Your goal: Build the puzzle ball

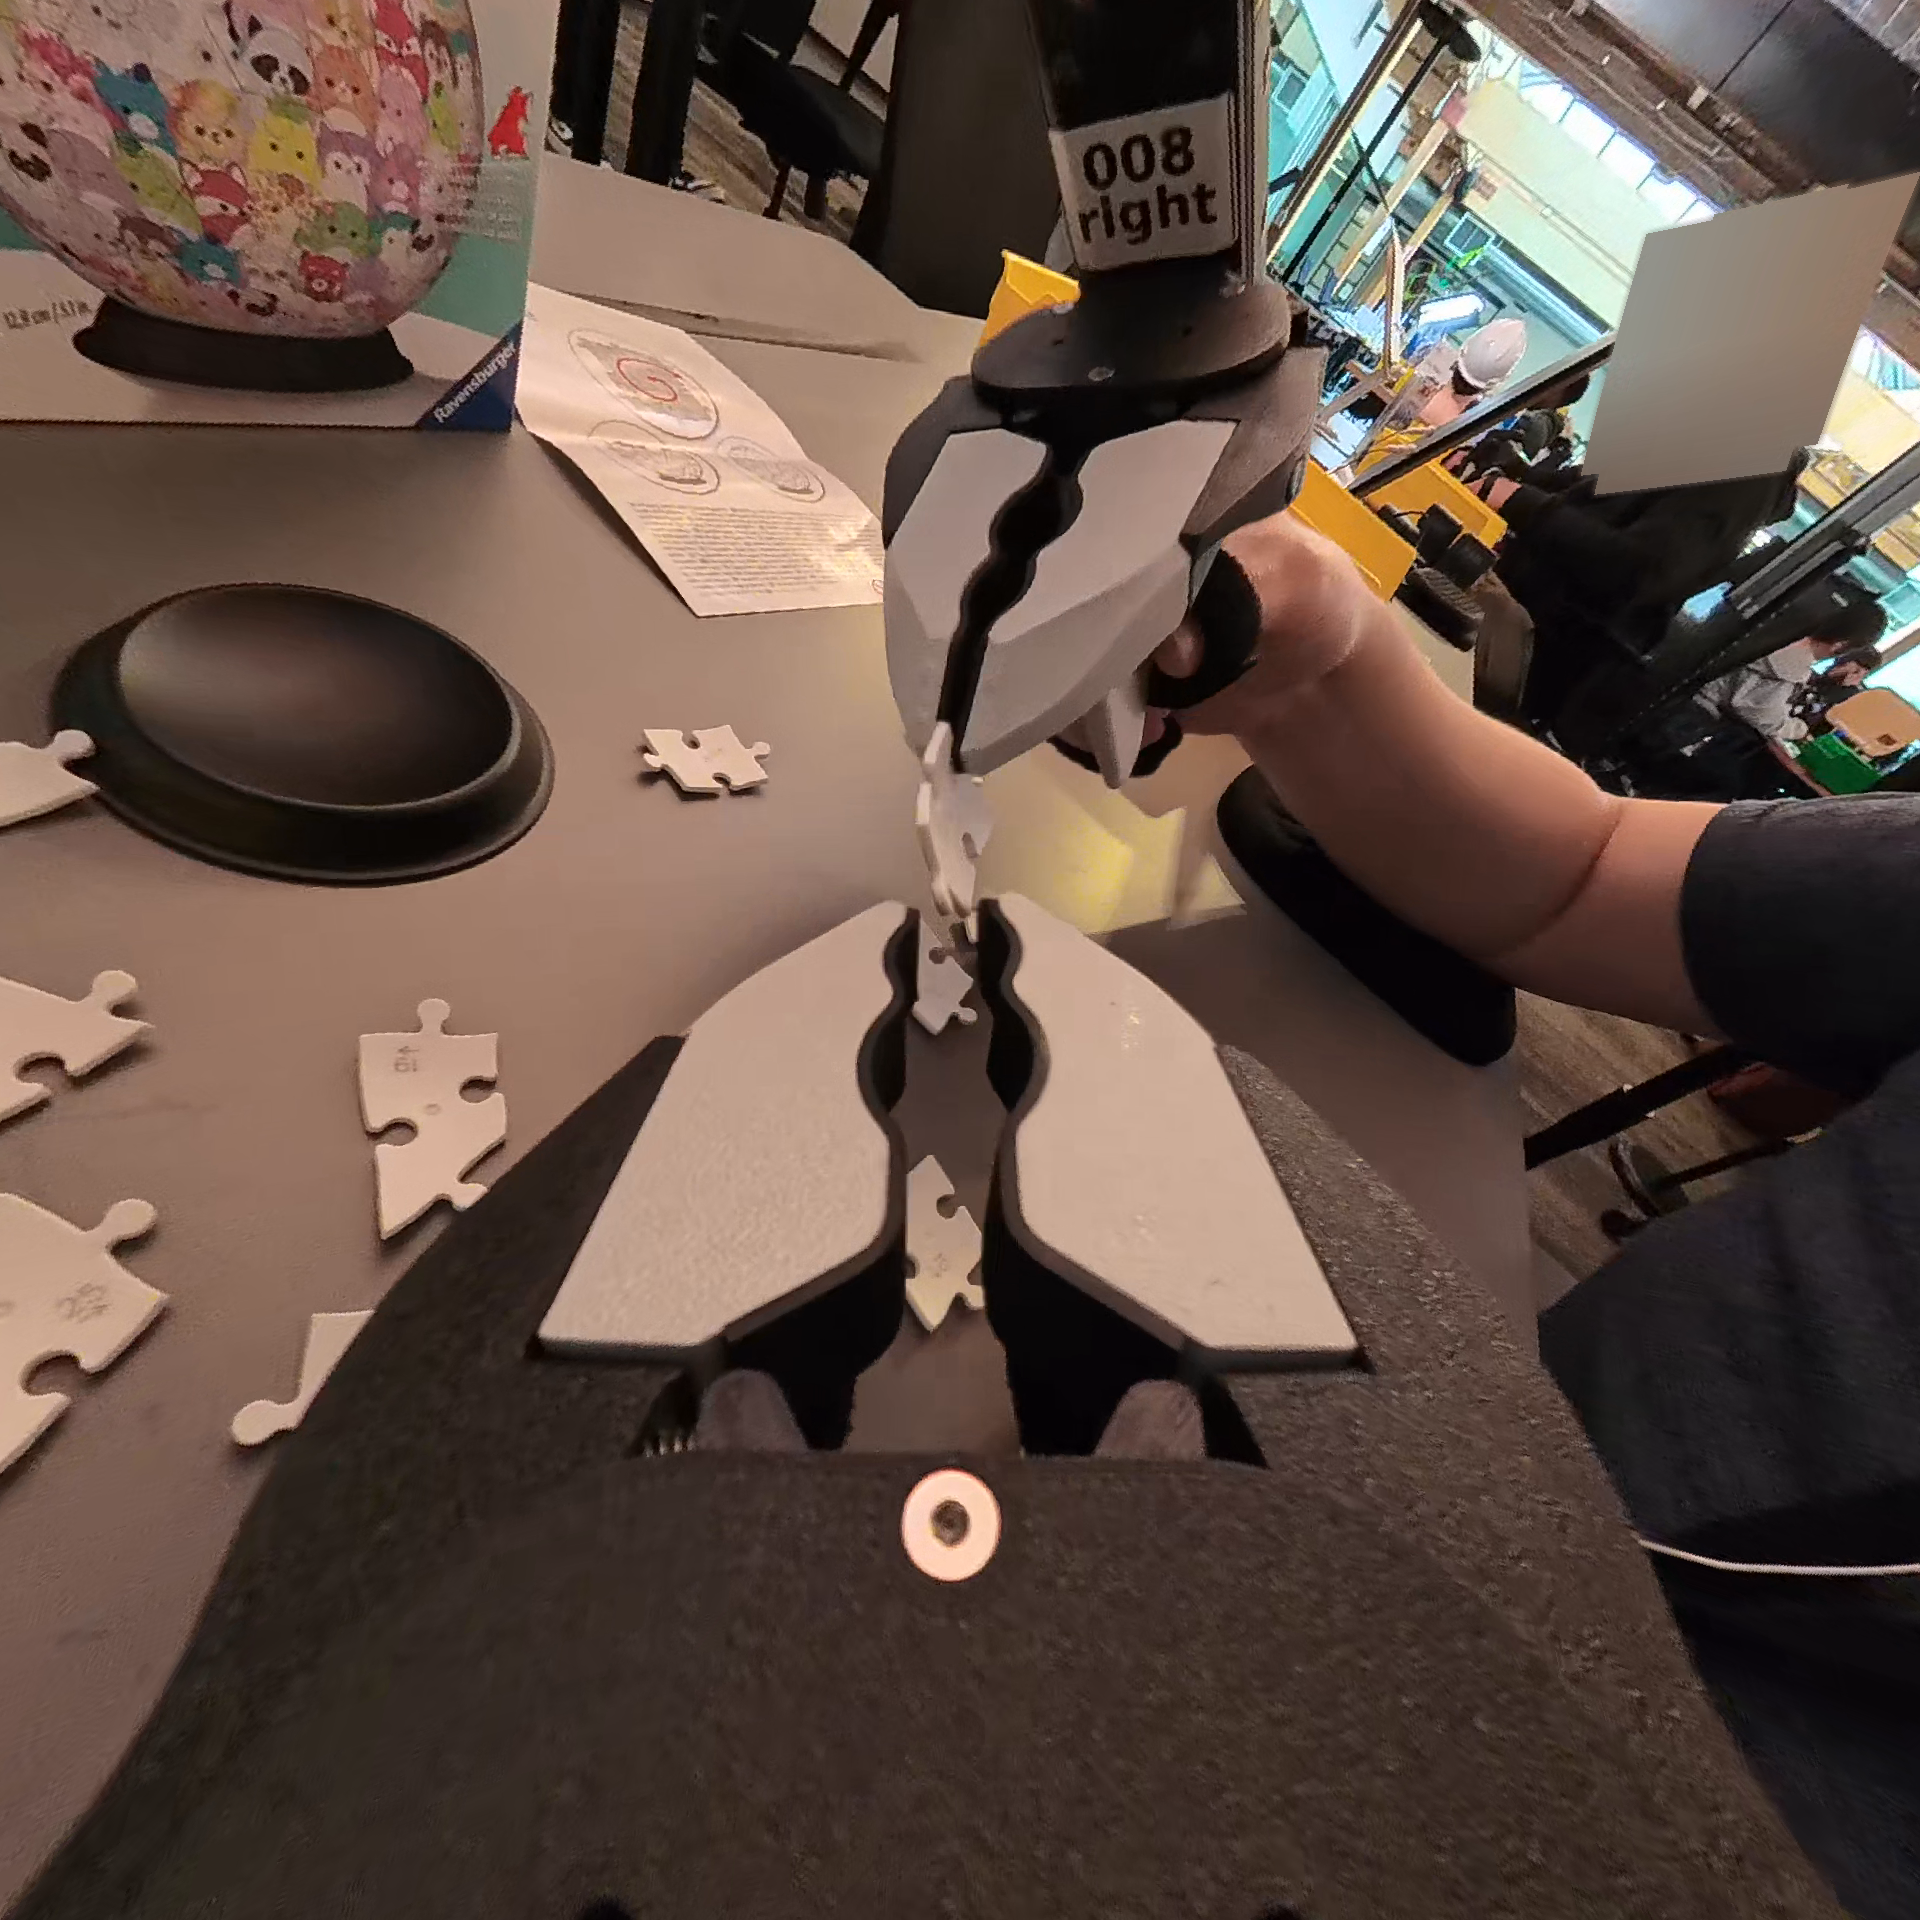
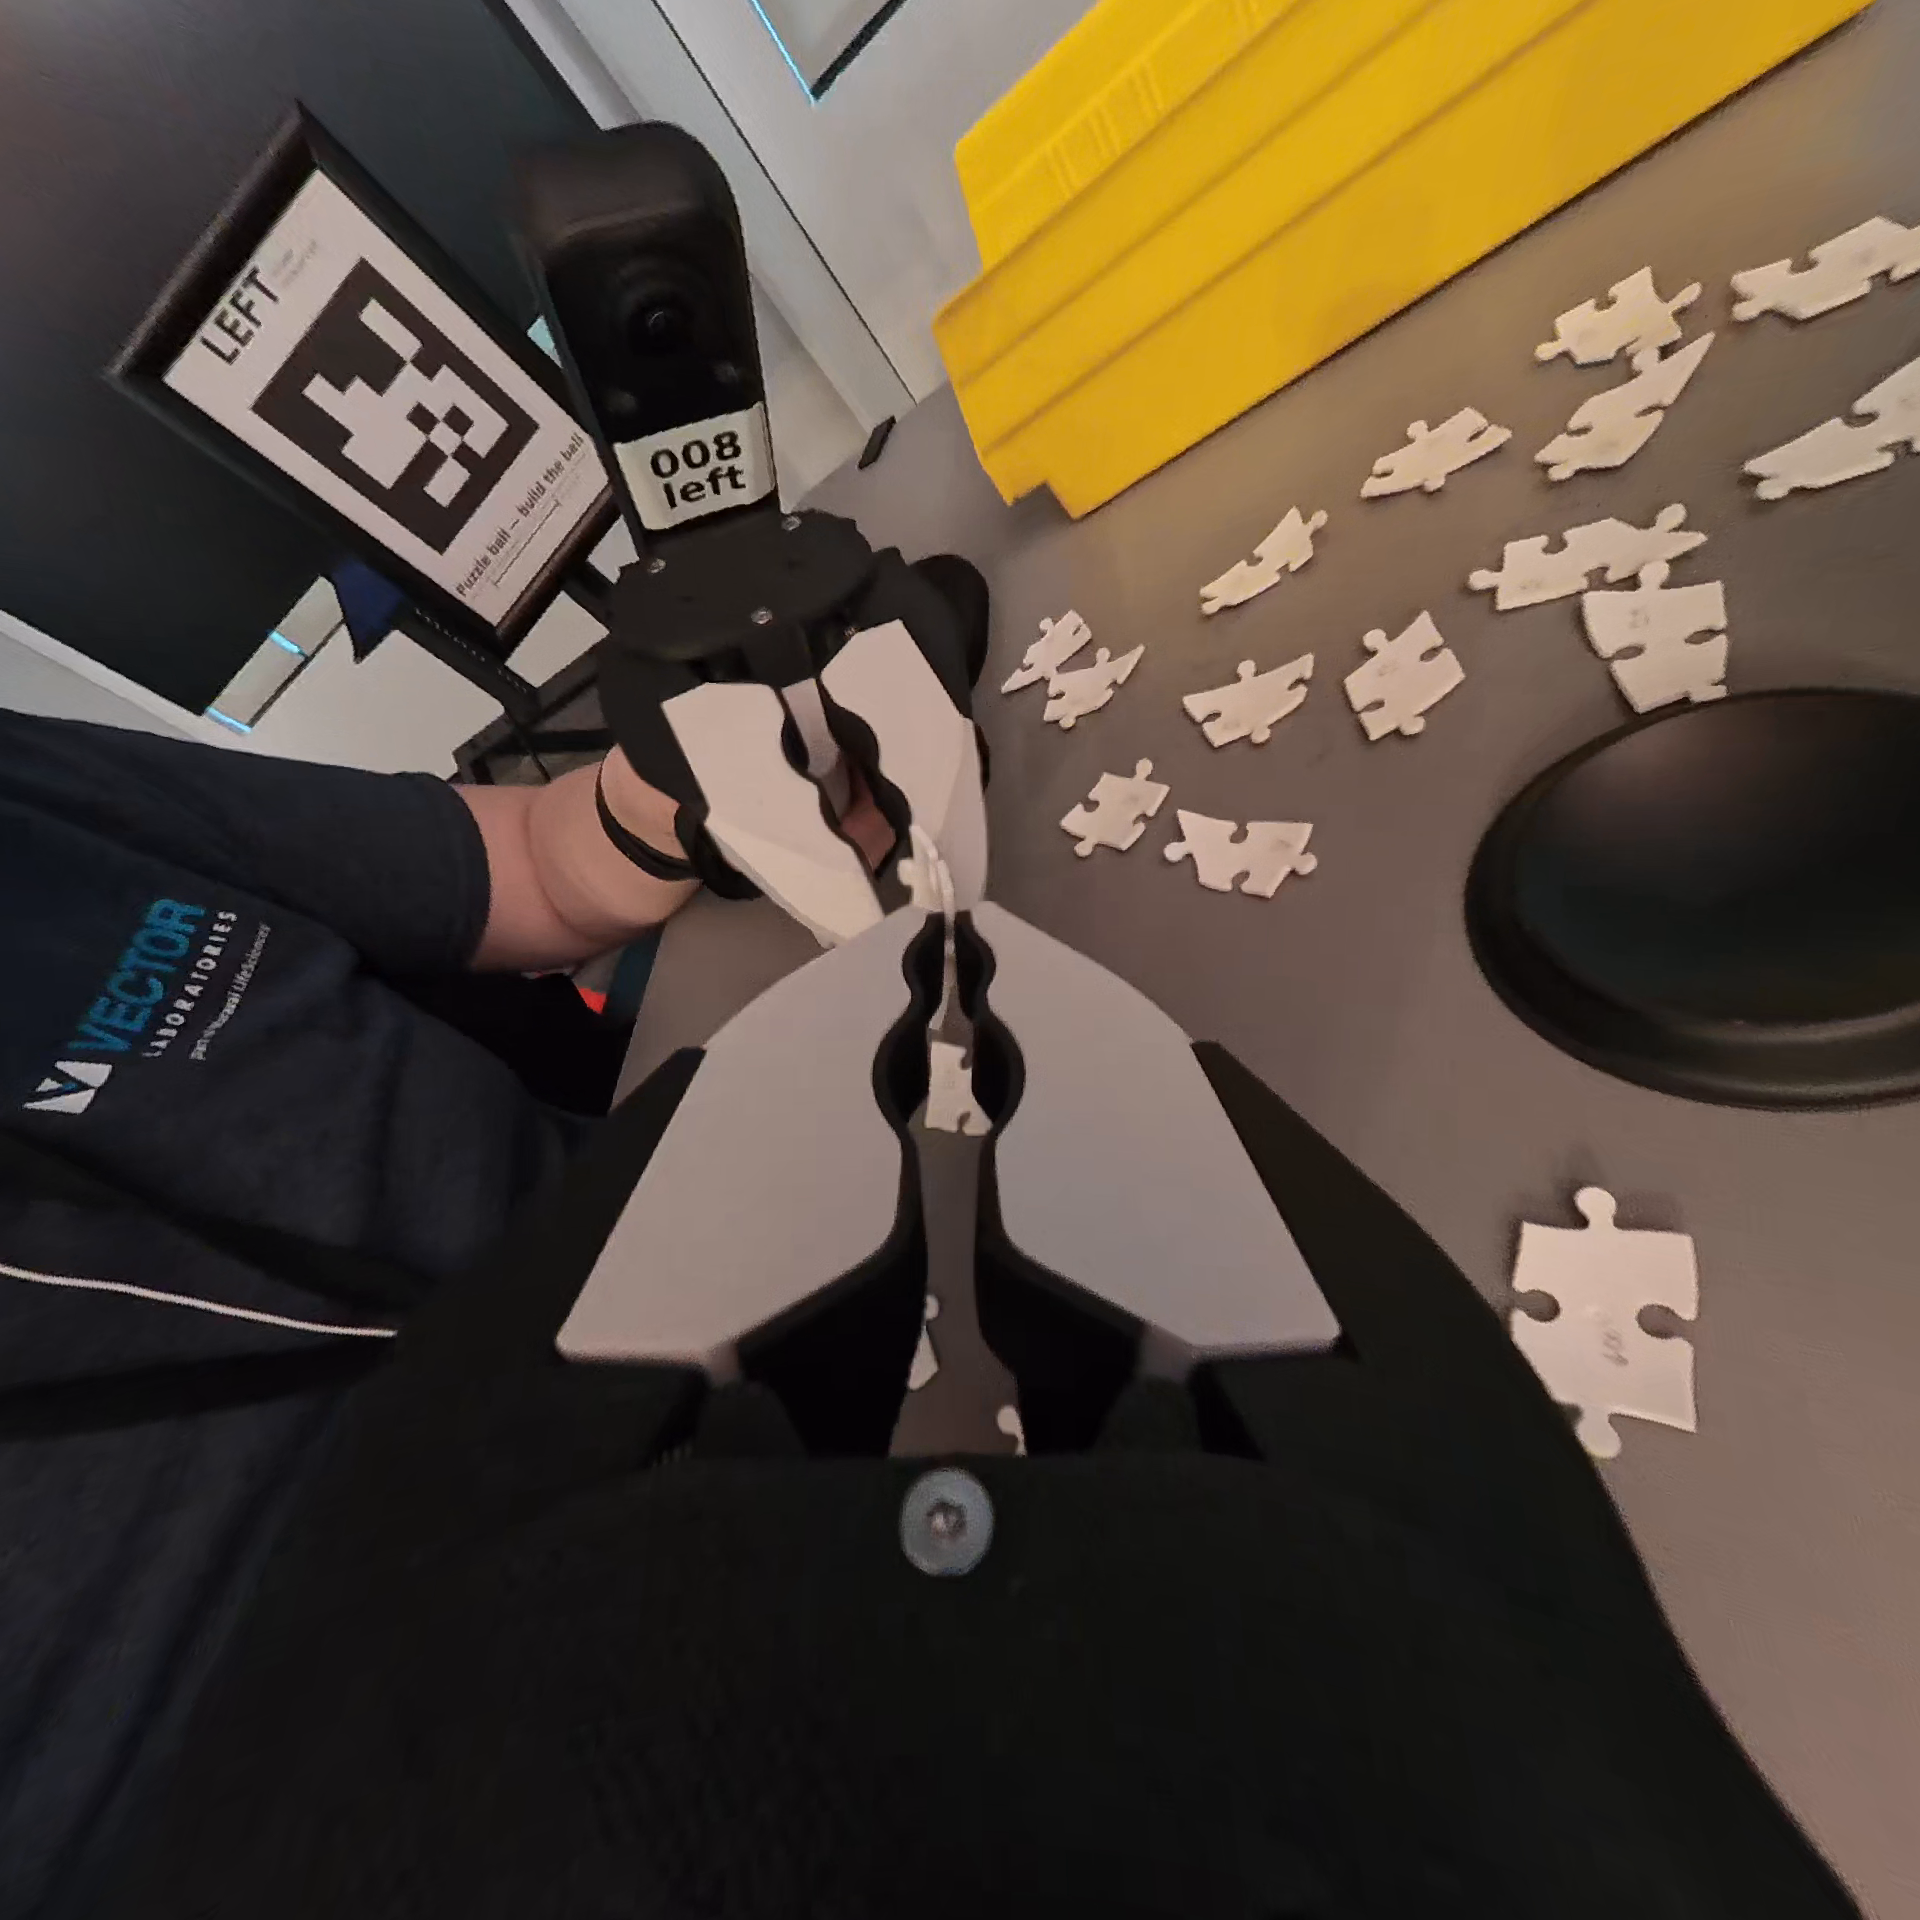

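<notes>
My left gripper [image 1: 948, 930] is shut on a white puzzle piece [image 1: 940, 997] held upright above the grey table [image 1: 665, 914]. My right gripper [image 1: 948, 743] comes down from above, shut on a second white piece [image 1: 951, 831]. The two pieces meet edge to edge between the fingertips. In the right wrist view my right gripper [image 2: 948, 927] pinches its piece [image 2: 948, 987] edge-on, and the left gripper [image 2: 916, 888] faces it with its piece [image 2: 920, 868]. The black round stand [image 1: 301, 727] sits at the left, empty.
Several loose white pieces [image 2: 1247, 686] lie face down around the stand [image 2: 1714, 904]. One piece [image 1: 940, 1247] lies under my left fingers. The puzzle box [image 1: 260, 208] and a leaflet [image 1: 696, 468] are at the back left. A yellow bin [image 2: 1299, 208] stands behind. A person's forearm [image 1: 1455, 852] reaches in from the right. My left and right fingertips are right by each other.
</notes>
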`<action>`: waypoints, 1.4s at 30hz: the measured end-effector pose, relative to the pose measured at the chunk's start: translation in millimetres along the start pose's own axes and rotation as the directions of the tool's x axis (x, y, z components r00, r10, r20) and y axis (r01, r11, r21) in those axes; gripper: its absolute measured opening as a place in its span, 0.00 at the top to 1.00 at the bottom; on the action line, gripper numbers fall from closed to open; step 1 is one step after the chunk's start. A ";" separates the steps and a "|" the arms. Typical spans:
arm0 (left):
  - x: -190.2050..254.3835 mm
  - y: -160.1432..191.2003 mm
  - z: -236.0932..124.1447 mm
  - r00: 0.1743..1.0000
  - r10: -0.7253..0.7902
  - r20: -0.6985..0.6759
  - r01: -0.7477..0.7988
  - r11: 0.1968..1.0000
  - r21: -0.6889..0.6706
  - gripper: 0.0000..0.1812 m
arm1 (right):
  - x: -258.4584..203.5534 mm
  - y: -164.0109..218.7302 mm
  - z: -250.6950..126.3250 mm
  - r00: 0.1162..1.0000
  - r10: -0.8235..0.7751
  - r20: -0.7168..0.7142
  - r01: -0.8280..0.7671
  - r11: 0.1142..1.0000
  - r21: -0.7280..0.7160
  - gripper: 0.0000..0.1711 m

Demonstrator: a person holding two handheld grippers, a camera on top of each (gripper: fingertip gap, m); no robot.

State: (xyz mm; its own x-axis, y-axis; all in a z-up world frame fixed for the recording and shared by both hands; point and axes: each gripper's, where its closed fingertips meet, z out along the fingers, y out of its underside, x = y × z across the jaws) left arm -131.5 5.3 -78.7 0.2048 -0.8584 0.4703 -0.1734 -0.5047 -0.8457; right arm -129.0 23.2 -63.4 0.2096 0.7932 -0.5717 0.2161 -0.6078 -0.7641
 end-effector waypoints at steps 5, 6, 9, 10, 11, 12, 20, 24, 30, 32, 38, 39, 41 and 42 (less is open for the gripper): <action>3.0 -6.0 -3.9 1.000 -0.007 -0.025 0.008 0.999 0.039 0.99 | -8.2 6.0 1.4 1.000 0.007 0.030 -0.007 1.000 0.010 0.98; 5.5 -4.6 -3.4 0.999 -0.013 -0.043 0.014 0.999 0.029 0.99 | -10.3 9.1 0.4 0.999 0.014 0.038 -0.014 1.000 0.009 0.98; 16.0 2.8 1.0 0.994 -0.032 -0.105 0.030 0.999 -0.020 0.99 | -17.5 19.1 -4.5 0.997 0.036 0.069 -0.038 0.999 0.022 0.98; 19.7 6.1 3.1 0.992 -0.034 -0.123 0.030 0.999 -0.041 0.99 | -20.2 23.9 -6.5 0.996 0.045 0.078 -0.047 0.999 0.024 0.98; 23.7 9.9 5.3 0.989 -0.036 -0.141 0.027 0.998 -0.065 0.99 | -22.9 29.2 -8.5 0.995 0.049 0.084 -0.051 0.998 0.023 0.98; 27.9 13.5 7.3 0.987 -0.033 -0.156 0.020 0.996 -0.087 0.99 | -25.2 34.9 -10.6 0.996 0.045 0.082 -0.047 0.999 0.023 0.97; 47.0 41.4 18.4 0.980 0.090 -0.179 -0.130 0.964 -0.230 0.99 | -39.4 59.0 -24.5 0.961 -0.242 -0.132 0.247 0.969 0.019 0.84; 55.3 46.2 19.4 0.972 0.108 -0.207 -0.160 0.954 -0.253 0.99 | -48.8 55.8 -25.0 0.940 -0.307 -0.150 0.309 0.951 -0.008 0.83; 53.3 50.4 20.4 0.972 0.117 -0.202 -0.171 0.945 -0.278 0.99 | -45.6 62.9 -22.7 0.940 -0.302 -0.162 0.295 0.953 -0.064 0.84; 53.4 51.1 20.7 0.973 0.105 -0.206 -0.162 0.946 -0.282 0.99 | -44.4 68.3 -19.2 0.934 -0.316 -0.165 0.303 0.948 -0.101 0.84; 56.3 55.7 21.0 0.968 0.116 -0.223 -0.182 0.935 -0.304 0.99 | -44.9 83.5 -10.3 0.930 -0.340 -0.140 0.311 0.930 -0.195 0.98; 56.4 56.3 21.0 0.968 0.115 -0.223 -0.182 0.934 -0.307 0.99 | -44.3 83.8 -10.2 0.926 -0.349 -0.145 0.318 0.927 -0.198 0.98; 57.1 56.7 20.9 0.967 0.116 -0.226 -0.184 0.933 -0.309 0.99 | -44.8 84.2 -10.2 0.929 -0.341 -0.142 0.310 0.929 -0.200 0.98; 57.2 56.0 20.7 0.967 0.116 -0.226 -0.183 0.934 -0.305 0.99 | -45.0 83.5 -10.3 0.934 -0.330 -0.140 0.301 0.934 -0.193 0.98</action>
State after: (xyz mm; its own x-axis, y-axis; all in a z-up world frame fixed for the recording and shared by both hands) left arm -109.6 -70.1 -104.4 -0.0401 -0.9093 0.4141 -0.4938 -0.3422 -0.7994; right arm -110.6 -63.6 -98.4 0.2584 0.9358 -0.2400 0.4492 -0.3363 -0.8277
